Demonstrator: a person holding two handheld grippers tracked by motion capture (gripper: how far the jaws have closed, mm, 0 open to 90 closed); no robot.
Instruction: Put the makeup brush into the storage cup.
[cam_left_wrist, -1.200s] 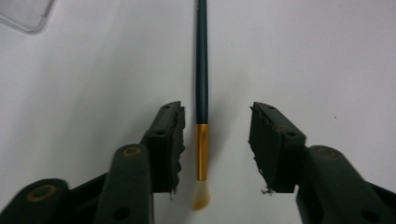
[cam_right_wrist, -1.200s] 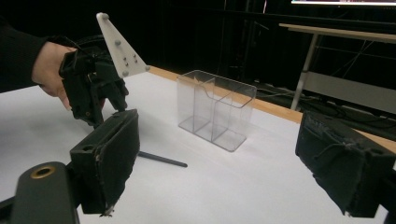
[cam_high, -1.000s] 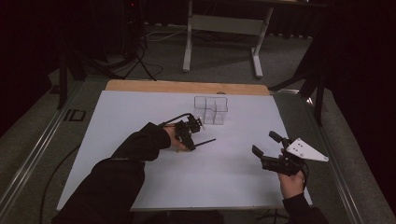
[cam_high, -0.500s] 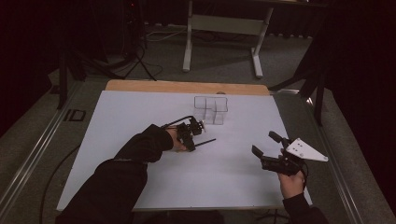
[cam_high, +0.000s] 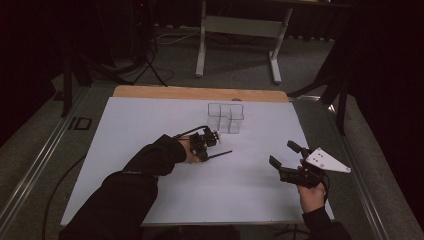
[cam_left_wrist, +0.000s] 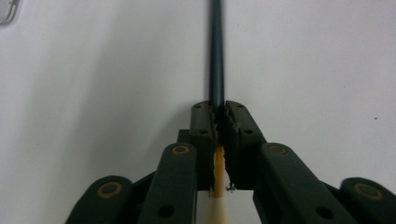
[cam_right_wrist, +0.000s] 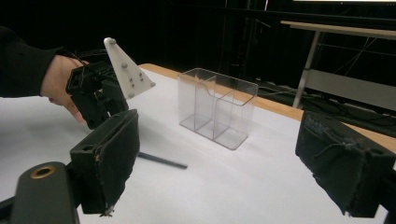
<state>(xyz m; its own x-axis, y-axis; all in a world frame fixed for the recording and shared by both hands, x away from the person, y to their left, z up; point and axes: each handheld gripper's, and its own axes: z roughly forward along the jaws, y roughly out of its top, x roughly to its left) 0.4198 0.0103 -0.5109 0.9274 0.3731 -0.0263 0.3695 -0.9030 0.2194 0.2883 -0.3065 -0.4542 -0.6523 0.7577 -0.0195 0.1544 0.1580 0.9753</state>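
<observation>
Dark blue pencil (cam_left_wrist: 216, 56) with tan end — black fingers (cam_left_wrist: 204, 122), white table (cam_high: 150, 130).

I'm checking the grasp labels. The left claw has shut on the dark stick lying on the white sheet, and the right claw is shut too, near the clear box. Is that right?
Not quite. The right claw is open: the right gripper view shows its pads wide apart with nothing between them. The rest holds: the left claw has just closed on the stick, which lies on the white sheet, with the clear box nearby.
</observation>
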